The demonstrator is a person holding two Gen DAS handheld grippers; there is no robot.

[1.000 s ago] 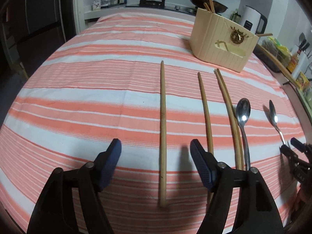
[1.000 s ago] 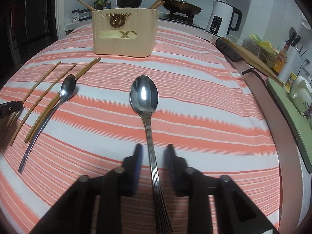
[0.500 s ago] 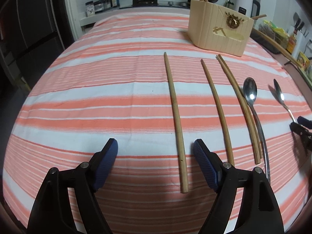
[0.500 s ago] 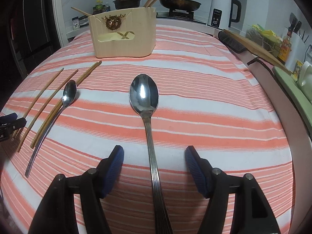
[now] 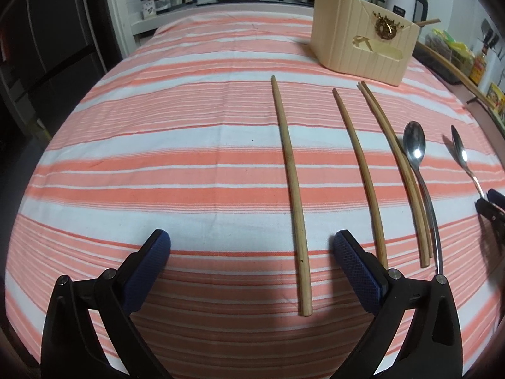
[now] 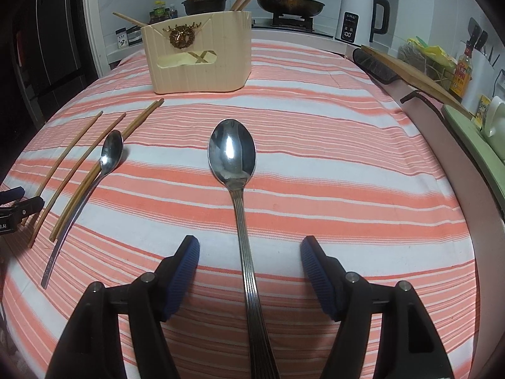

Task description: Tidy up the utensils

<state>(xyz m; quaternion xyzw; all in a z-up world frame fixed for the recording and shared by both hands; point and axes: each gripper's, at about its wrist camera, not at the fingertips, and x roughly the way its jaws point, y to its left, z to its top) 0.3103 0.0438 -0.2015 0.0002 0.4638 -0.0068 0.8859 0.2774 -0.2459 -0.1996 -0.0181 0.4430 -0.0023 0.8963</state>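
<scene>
Several wooden chopsticks lie side by side on the striped cloth. The leftmost chopstick (image 5: 290,183) runs between the fingers of my left gripper (image 5: 251,240), whose jaws are opening and touch nothing. A second chopstick (image 5: 359,170), a close pair (image 5: 397,164) and a small spoon (image 5: 415,148) lie to its right. The large spoon (image 6: 233,154) lies lengthwise with its handle between the fingers of my right gripper (image 6: 251,243), which is open, pads clear of the handle. The cream utensil holder (image 6: 199,57) stands at the back with chopsticks in it.
A white kettle (image 6: 353,15) and pans on a stove (image 6: 290,3) stand behind the table. A wooden board (image 6: 419,72) and bottles line the counter along the right edge. A dark fridge (image 5: 47,47) stands to the left.
Both grippers' jaws have spread wider, the right one letting go of the large spoon's handle. The left view has swung slightly, so the leftmost chopstick now sits right of centre.
</scene>
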